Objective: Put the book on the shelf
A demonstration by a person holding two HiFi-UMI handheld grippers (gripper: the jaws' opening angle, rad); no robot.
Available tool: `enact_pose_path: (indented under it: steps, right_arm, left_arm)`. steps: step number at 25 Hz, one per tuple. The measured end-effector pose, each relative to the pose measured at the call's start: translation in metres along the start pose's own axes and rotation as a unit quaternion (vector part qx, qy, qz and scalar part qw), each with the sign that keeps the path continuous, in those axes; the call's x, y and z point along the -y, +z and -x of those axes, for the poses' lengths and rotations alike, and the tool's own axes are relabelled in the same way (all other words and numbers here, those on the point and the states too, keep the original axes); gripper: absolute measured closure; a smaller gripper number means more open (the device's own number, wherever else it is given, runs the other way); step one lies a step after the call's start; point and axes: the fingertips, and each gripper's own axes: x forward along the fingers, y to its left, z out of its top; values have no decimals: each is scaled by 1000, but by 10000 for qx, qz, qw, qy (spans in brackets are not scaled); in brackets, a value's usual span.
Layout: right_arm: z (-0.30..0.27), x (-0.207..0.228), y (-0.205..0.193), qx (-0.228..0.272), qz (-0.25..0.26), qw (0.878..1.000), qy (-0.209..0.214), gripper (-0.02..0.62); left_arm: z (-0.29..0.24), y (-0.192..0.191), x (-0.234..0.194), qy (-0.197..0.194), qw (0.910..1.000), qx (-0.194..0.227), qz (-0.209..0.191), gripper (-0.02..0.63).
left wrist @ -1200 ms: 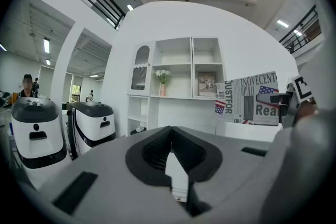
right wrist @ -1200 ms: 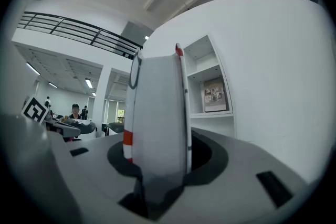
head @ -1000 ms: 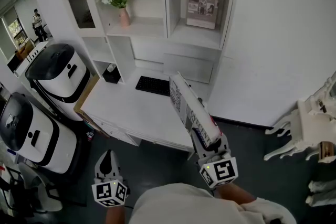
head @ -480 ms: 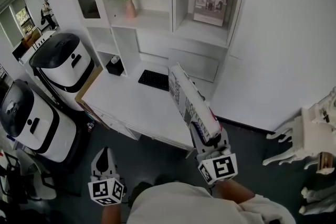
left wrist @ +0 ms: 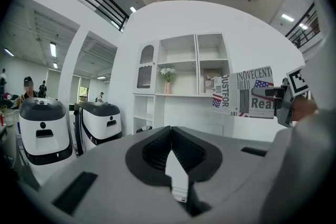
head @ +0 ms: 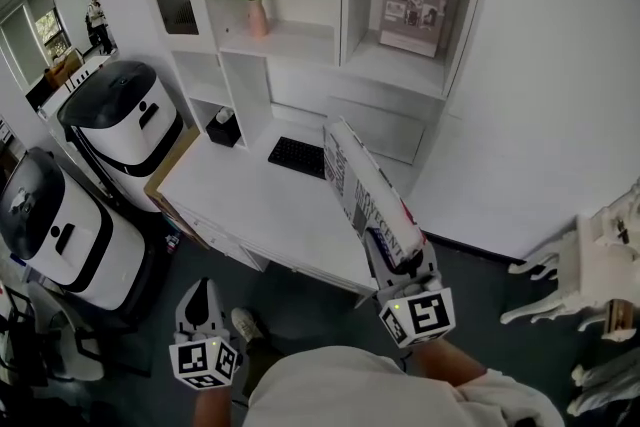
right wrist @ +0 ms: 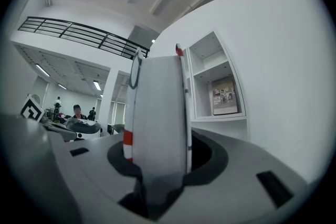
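My right gripper (head: pixel 395 267) is shut on a thick book (head: pixel 364 196) with a newsprint-style cover, held edge-up and slanting toward the white shelf unit (head: pixel 350 65). In the right gripper view the book (right wrist: pixel 157 118) fills the space between the jaws, with the shelf bay (right wrist: pixel 218 110) just to its right. The left gripper view also catches the book (left wrist: pixel 244 93) at the right, in front of the shelf unit (left wrist: pixel 184 73). My left gripper (head: pixel 203 307) hangs low at the left with its jaws together and nothing in them.
A white desk (head: pixel 260 215) with a black keyboard (head: pixel 297 157) and a tissue box (head: pixel 223 127) stands below the shelves. One bay holds a flower vase (head: pixel 257 15), another a framed picture (head: pixel 413 12). Two white-and-black machines (head: pixel 120 125) stand at the left, a white rack (head: pixel 590 260) at the right.
The view has shifted toward the shelf unit, which now sits slightly lower and to the right. The right gripper keeps its hold on the book; the left one stays low.
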Motion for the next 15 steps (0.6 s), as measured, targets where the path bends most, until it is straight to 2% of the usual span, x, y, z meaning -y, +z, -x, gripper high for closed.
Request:
enact_pose_path:
  steps: [8,15]
  right_arm:
    - [-49,-10,-4,-47,89,9994,-317,427]
    - [-116,-25,-3,-89,205,9977,-646,428]
  left_arm:
    - [-58,2,-40,-333,9994,-11,53,600]
    - [-120,14,-102,-534,9985,-48,68,600]
